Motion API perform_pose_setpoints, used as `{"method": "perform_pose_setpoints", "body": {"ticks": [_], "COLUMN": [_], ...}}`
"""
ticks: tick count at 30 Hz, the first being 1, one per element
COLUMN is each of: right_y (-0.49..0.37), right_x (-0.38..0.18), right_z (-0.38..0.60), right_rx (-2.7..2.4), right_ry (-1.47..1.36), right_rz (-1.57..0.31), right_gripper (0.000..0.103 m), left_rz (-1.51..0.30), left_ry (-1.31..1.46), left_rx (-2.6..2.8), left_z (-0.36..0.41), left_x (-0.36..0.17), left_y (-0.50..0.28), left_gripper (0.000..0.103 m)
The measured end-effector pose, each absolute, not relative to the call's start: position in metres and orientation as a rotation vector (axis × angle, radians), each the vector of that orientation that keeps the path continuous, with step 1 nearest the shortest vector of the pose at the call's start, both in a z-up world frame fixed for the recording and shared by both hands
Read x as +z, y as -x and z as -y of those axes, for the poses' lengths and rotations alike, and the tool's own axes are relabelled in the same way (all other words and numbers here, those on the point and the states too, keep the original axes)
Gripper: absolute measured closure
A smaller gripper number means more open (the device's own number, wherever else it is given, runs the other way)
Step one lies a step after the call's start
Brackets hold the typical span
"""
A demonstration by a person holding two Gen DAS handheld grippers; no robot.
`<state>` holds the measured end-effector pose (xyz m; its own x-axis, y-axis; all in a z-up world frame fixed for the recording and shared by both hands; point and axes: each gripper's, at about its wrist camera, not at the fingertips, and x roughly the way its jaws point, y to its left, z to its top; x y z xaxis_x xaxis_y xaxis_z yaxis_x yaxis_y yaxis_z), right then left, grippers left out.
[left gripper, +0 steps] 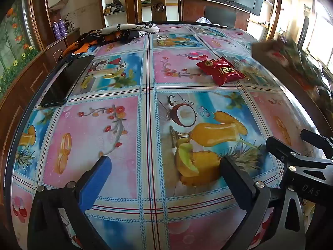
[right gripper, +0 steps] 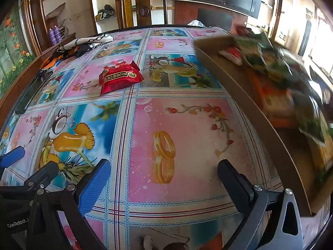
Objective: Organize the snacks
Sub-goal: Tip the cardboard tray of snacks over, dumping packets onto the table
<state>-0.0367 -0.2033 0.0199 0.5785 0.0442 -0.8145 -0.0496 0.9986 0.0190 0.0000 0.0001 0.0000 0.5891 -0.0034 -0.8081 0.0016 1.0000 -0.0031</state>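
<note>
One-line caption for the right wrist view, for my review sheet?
Open right hand-held gripper above the patterned table; red snack packet lies ahead, blurred cardboard box at right.

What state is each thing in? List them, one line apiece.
Left claw: open, empty.
Right claw: open, empty.
Red snack packet: sealed, lying flat on the table, outside the box.
Cardboard box: open-topped, holding snacks, blurred.
Phone: screen dark, lying flat.

A red snack packet (right gripper: 120,78) lies on the patterned tablecloth (right gripper: 187,129). The right gripper (right gripper: 164,176) hovers wide open, empty, beside a blurred cardboard box (right gripper: 245,104).
</note>
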Motion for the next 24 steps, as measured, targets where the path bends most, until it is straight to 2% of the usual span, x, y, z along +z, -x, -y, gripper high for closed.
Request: {"method": "perform_pose_setpoints", "body": {"ticks": [24], "right_y": [0.0407], "right_x": [0.0193], "right_z": [0.1994], "right_rx": [0.073], "right_ry": [0.017], "right_rz": [-0.95], "right_gripper": [0.001], "left_rz": [-0.942], "left_ry": [0.002], "left_rx": [-0.003], "left_z": [-0.0027], "left_x": [0.0009], "left_y": [0.0015], "left_gripper": [0.0]}}
